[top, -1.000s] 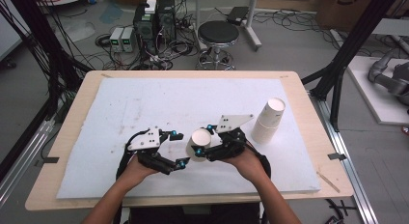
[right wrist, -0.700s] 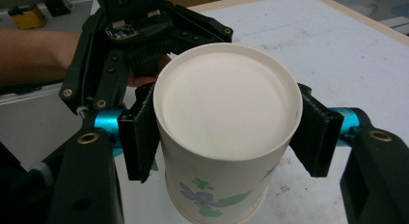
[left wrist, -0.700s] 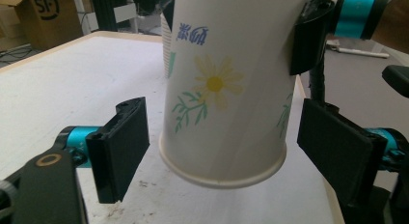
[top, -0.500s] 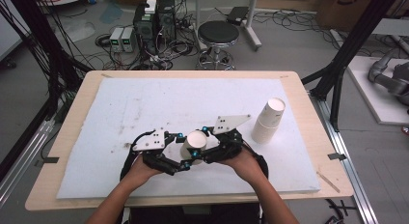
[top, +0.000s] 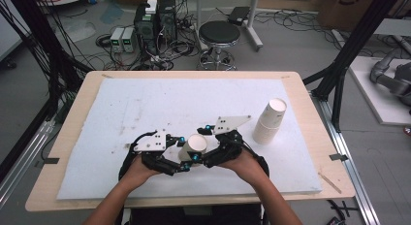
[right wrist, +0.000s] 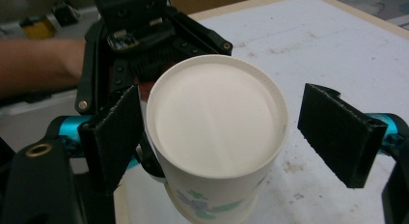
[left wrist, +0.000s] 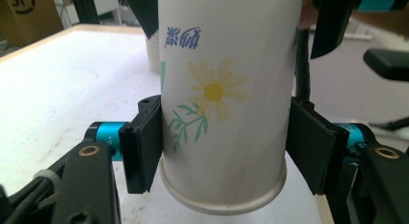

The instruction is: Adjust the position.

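A white paper cup (left wrist: 226, 103), matt and smooth with a printed yellow daisy, sits between matt black jaw pads. The white foam-like mat (top: 145, 108) looks rough and scuffed, lying on a pale, smooth wooden table (top: 72, 123).

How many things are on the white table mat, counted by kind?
White paper cup with a yellow flower print, held between the grippers: 1
Stack of white paper cups: 1
Hand-held black two-jaw grippers, left and right: 2
Total: 4
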A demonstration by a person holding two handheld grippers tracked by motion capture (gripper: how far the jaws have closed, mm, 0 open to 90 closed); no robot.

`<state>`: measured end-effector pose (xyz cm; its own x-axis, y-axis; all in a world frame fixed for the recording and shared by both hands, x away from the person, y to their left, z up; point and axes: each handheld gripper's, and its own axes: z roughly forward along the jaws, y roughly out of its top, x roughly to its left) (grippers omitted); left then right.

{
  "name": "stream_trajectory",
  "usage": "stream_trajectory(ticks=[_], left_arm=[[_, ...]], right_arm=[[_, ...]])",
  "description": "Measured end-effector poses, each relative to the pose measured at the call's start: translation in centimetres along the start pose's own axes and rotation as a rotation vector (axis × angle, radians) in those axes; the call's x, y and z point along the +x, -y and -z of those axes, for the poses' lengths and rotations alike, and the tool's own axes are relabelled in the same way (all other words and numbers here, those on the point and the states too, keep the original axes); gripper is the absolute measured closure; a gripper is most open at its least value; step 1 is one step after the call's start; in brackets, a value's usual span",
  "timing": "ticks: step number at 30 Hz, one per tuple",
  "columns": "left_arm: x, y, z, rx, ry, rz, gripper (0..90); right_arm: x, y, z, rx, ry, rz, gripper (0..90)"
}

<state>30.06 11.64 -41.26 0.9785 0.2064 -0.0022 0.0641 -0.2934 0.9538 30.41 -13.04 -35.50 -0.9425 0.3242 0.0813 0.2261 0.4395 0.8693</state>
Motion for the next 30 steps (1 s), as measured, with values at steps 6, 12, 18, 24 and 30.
stream_trajectory(ticks=[6,12,18,24,30], left_arm=[[0.0,-1.0,0.3,0.138,-0.008,-0.045,34.4],[0.1,-2.0,0.5,0.246,0.001,-0.083,34.4],[0.2,-2.6,0.4,0.311,0.018,-0.101,34.4],[0.3,-3.1,0.2,0.389,0.03,-0.125,34.4],[0.2,-3.6,-0.1,0.446,0.047,-0.14,34.3]], right_arm=[[-0.1,-0.1,-0.1,0.075,-0.018,0.073,16.8],[-0.2,0.0,-0.5,0.15,-0.026,0.104,16.8],[-0.3,0.0,-0.8,0.178,-0.041,0.111,16.8],[-0.5,-0.1,-0.8,0.208,-0.05,0.128,16.9],[-0.3,-0.3,-1.2,0.252,-0.056,0.159,17.3]])
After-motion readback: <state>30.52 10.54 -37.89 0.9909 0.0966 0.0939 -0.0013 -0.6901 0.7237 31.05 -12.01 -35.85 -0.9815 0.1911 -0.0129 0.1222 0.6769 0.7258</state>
